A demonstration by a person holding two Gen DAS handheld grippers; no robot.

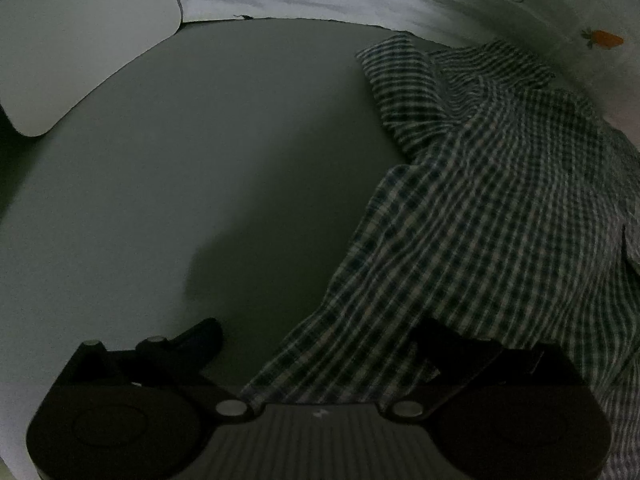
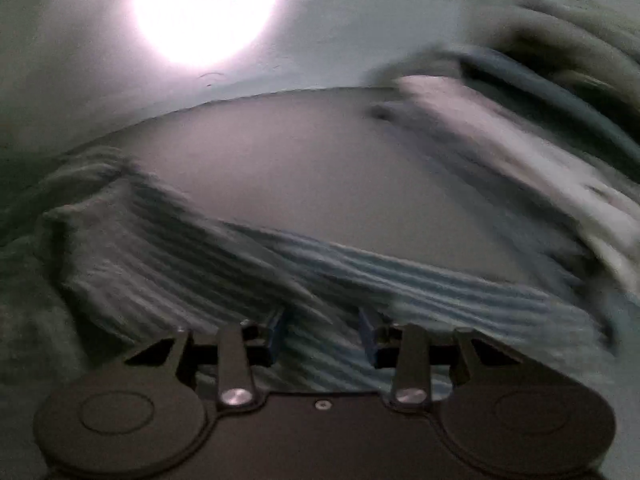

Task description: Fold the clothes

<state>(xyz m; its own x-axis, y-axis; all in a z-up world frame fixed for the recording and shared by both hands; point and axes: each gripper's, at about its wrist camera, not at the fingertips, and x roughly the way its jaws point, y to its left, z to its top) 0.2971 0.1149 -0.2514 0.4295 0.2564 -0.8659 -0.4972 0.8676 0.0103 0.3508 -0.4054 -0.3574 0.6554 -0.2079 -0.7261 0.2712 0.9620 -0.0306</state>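
checked shirt (image 1: 500,208) draped over the left gripper's (image 1: 320,344) right finger, hiding its tip, cloth cut off at the right edge, right wrist view motion-smeared, folded pile (image 2: 500,148) beyond the right gripper (image 2: 324,340) unreadable

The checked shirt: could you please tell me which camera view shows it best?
The left wrist view: the checked shirt is sharp there, its check pattern plain, lying crumpled on the grey surface. The right wrist view shows it only as motion-blurred stripes.
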